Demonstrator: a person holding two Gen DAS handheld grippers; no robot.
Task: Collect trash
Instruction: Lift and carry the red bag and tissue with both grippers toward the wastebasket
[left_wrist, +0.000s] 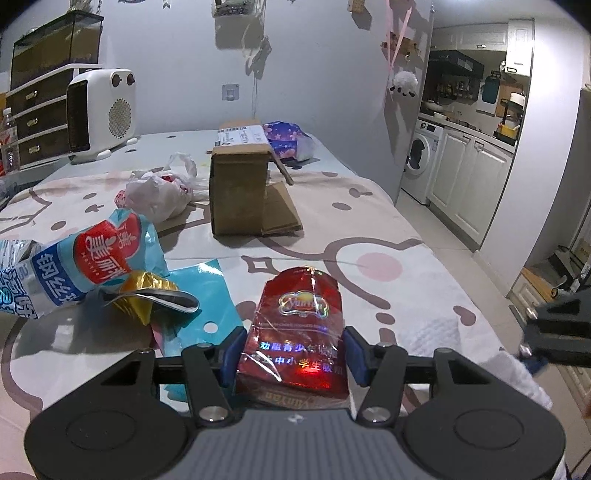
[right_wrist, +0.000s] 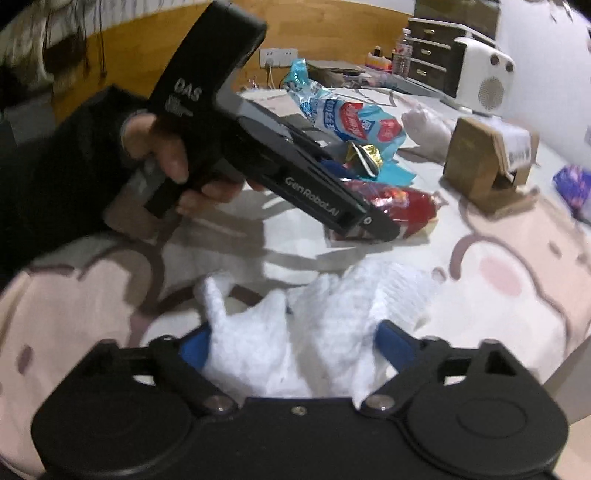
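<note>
Red cigarette pack (left_wrist: 295, 332) sits gripped in the left gripper (left_wrist: 291, 360). Right gripper (right_wrist: 295, 343), jaws apart, straddles the white tissue (right_wrist: 295, 325); closing on it comes next.

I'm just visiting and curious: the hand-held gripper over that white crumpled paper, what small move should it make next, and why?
Probably close. The right hand-held gripper stands open with the white crumpled paper towel bunched between its blue pads, which do not look pressed in. Squeezing shut would secure it for lifting. The left hand-held gripper already clamps the red packet, so the towel seems next.
</note>
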